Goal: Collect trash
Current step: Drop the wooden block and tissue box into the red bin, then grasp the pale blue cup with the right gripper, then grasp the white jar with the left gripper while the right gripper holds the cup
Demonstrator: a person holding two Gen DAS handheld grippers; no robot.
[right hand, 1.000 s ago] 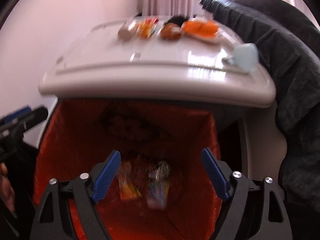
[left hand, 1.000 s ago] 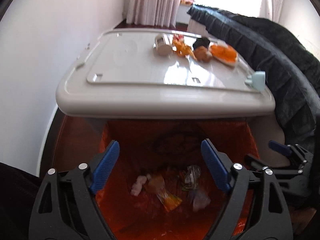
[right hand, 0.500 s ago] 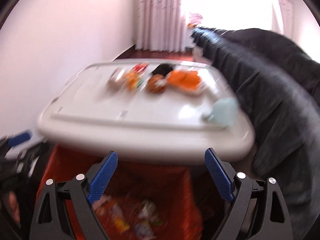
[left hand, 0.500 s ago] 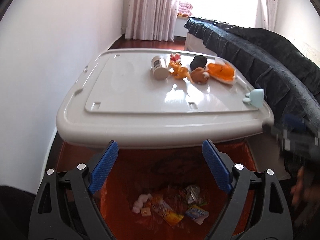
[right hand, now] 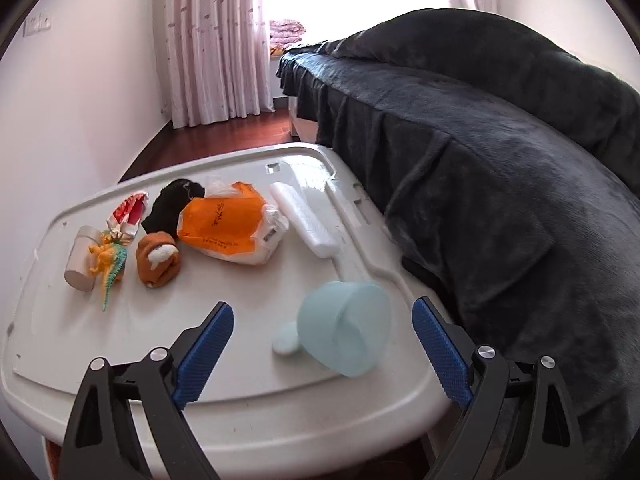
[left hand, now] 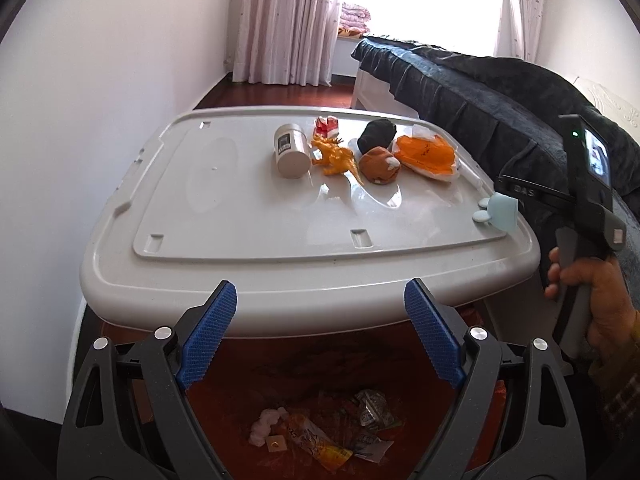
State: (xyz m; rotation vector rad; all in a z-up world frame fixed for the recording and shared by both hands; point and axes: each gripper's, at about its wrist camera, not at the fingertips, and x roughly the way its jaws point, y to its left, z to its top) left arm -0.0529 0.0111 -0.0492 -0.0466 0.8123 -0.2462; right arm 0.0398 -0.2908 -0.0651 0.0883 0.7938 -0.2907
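Dark blanket-covered bed (right hand: pixel 500 184) beside the grey storage-box lid (right hand: pixel 240 360), pink curtains (left hand: pixel 288 20) behind

Crumpled wrappers (left hand: pixel 320 432) lie heaped at the bottom of the orange-lined trash bin (left hand: pixel 452 436).

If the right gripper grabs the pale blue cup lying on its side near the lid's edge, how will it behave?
The pale blue cup lies tipped on a glossy lid, so it may roll or skid. It looks like thin plastic, probably light. The open right gripper faces it.
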